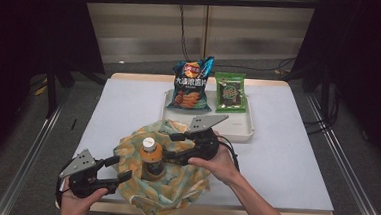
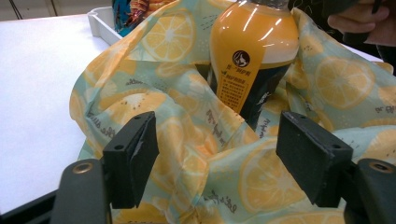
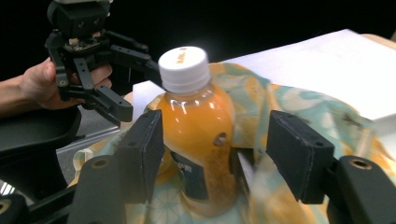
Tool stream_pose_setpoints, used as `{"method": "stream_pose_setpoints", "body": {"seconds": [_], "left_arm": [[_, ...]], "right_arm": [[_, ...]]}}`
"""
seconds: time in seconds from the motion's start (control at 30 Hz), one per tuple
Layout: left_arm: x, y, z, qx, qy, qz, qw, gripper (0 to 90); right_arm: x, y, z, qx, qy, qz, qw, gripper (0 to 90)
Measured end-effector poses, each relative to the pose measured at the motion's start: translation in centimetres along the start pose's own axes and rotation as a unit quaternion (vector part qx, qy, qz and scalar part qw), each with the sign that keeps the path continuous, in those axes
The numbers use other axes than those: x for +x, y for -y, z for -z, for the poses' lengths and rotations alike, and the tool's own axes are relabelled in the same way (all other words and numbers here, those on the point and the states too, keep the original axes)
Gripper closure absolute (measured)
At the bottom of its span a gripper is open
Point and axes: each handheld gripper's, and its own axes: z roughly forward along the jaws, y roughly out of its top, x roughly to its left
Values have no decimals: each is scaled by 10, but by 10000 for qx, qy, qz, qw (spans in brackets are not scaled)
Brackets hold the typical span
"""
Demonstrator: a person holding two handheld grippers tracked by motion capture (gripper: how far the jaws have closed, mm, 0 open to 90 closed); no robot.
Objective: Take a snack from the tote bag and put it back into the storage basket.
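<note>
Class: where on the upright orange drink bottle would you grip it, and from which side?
Grip the orange drink bottle at its straight body below the white cap, coming level from the side. It stands upright inside the lemon-print cloth bag, so the upper body is bare; lower down, cloth is in the way.

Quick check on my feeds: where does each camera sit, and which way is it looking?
High view: above the person's side, looking forward and down on the table; both forearms, left hand-held gripper and right hand-held gripper show.
Left gripper view: rides the left hand-held gripper, facing the cloth and bottle; its own jaws show.
Right gripper view: rides the right hand-held gripper, facing the bottle; the left hand shows beyond.
Shared: all three show the bottle and cloth.
</note>
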Motion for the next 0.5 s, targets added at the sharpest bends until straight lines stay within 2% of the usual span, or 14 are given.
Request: {"method": "stream_pose_setpoints", "body": {"seconds": [0.13,0.23,0.33,0.5], "left_arm": [[1,1,0,4,-40,36,10000,265],[4,2,1,-32,-152,93,9998,260],[5,2,2,-44,-157,113,9998,259],[7,3,3,-58,-172,113,9998,249]], "right_arm": [[3,-3,-11,152,-97,100,9998,347],[2,-4,-18,205,-145,117,9996,339],[2,-5,-22,212,-184,92,9996,337],[4,-9,-34,357,-265,181,9988,319]]}}
